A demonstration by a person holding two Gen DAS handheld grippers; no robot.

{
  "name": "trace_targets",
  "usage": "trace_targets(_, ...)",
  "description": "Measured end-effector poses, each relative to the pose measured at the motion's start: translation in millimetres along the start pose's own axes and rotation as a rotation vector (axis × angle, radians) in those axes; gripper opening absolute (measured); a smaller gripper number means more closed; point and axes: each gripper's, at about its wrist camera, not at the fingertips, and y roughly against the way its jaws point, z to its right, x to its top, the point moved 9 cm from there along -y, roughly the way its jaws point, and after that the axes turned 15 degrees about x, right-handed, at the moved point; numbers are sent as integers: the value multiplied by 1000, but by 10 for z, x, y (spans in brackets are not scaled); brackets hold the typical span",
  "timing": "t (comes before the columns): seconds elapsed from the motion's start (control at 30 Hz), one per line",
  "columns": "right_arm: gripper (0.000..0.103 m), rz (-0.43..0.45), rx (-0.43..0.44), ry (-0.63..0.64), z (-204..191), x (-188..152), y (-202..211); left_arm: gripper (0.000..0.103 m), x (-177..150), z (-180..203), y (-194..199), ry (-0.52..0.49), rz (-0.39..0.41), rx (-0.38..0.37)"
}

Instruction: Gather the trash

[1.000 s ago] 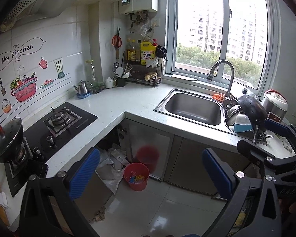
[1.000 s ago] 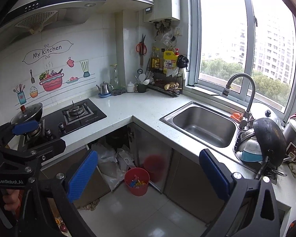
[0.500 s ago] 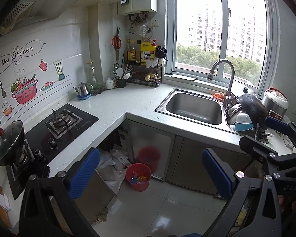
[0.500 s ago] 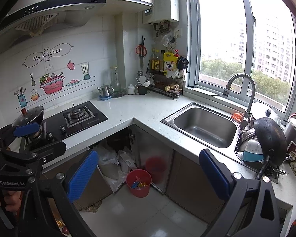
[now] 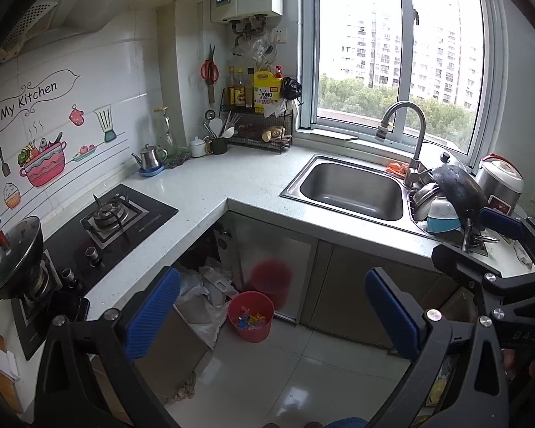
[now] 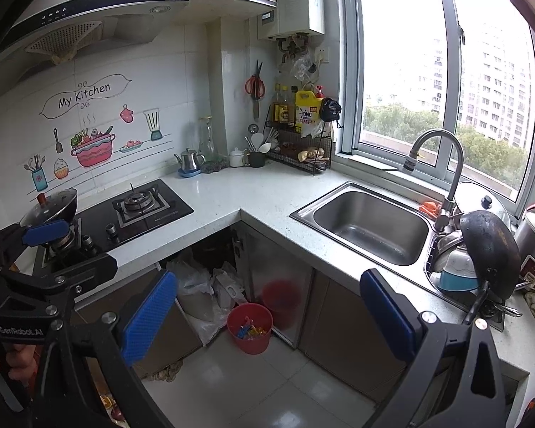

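Note:
A small red trash bin [image 5: 250,315] [image 6: 249,327] stands on the tiled floor by the corner cabinet, with colourful wrappers inside. Crumpled white plastic bags [image 5: 205,290] [image 6: 210,294] lie in the open cabinet space behind it. My left gripper [image 5: 273,315] is open, held high above the floor with nothing between its blue pads [image 5: 153,312]. My right gripper [image 6: 267,319] is open too, its blue pads [image 6: 149,312] framing the bin from well above. Each gripper shows at the edge of the other's view.
An L-shaped white counter [image 6: 267,196] carries a gas hob [image 6: 142,207] with a lidded pan, a steel sink [image 6: 369,224], a dish rack with a black wok [image 6: 488,249], and a rice cooker [image 5: 499,182]. A cardboard box [image 5: 182,353] sits on the floor left of the bin.
Both views have drifted slightly back and up, so the bin and counter sit a little farther off. Both grippers stay open.

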Motion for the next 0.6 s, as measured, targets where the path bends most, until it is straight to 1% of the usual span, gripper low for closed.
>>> trace_targets(0.37,102,-2,1,-1,63,3,-15,103,-18,104,-64,-11,-17,-2)
trace_targets(0.6,102,-11,-6,-10,92,-21,-42,103,-13,184,-108,-40,-15,-4)
